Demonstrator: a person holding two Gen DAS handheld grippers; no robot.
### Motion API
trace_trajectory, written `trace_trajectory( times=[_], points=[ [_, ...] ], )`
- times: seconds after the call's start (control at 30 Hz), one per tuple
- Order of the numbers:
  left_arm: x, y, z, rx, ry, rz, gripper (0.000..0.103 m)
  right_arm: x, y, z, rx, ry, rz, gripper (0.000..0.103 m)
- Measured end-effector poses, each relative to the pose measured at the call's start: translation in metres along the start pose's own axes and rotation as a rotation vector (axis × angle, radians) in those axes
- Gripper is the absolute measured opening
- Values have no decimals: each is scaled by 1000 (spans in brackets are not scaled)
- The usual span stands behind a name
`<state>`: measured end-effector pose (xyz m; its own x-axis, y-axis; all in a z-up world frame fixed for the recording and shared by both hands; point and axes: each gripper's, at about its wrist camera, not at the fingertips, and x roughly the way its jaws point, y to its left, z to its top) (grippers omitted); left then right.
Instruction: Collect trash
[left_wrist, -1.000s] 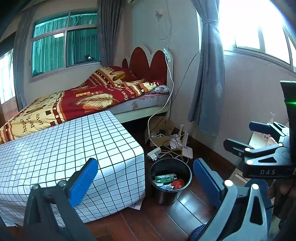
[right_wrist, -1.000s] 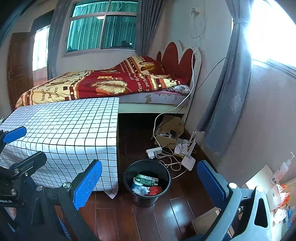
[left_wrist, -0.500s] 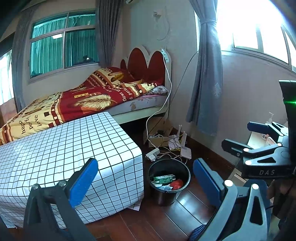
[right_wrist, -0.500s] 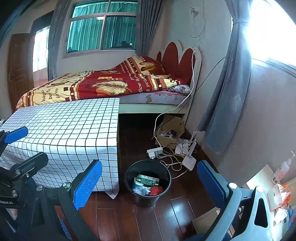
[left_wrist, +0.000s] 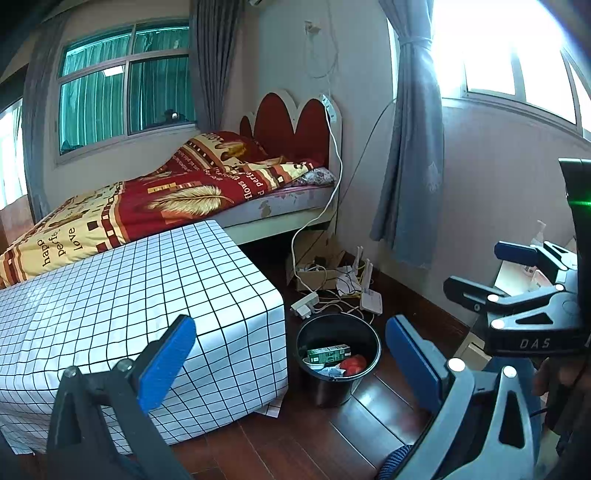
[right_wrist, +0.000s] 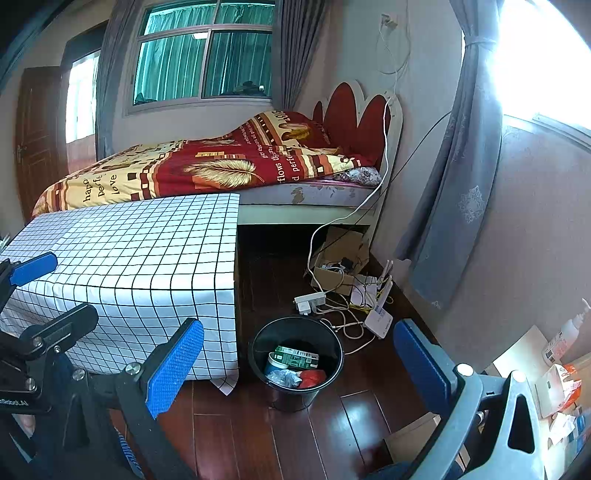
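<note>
Black plastic bin (right_wrist: 297, 360), already holding trash (right_wrist: 295, 367), stands low centre of frame on the floor, ahead between both empty, wide-open claws, right gripper (right_wrist: 295, 363) and left gripper (left_wrist: 291, 360), neither clearly nearer.

Left tongs (left_wrist: 291, 356) and right tongs (right_wrist: 299, 358): black frames, blue pads, silver screws
</note>
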<state>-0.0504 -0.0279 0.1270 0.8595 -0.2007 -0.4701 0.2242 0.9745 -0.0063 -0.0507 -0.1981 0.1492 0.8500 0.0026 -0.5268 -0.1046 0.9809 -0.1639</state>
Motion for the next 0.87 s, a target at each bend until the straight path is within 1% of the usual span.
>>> trace_trajectory(
  times=[0.23,0.6,0.67,0.77,0.83,0.87],
  points=[
    [0,3,-2,-1,-2,3,103,2,3,-1,1,4,0,103],
    [6,3,-4,7,26,-7,103,6,7,-4,-7,9,-4,103],
    [4,4,-3,14,15,-26,103,6,7,-5,-7,11,-5,103],
    [-2,7,-2,-1,-25,-48,103,7,8,-5,-6,12,-5,103],
    [-4,9,-1,0,-42,-47,103,7,8,-6,-6,11,-5,103],
    [-3,9,0,-2,-39,-43,103,7,8,-6,-6,12,-5,103]
  ],
)
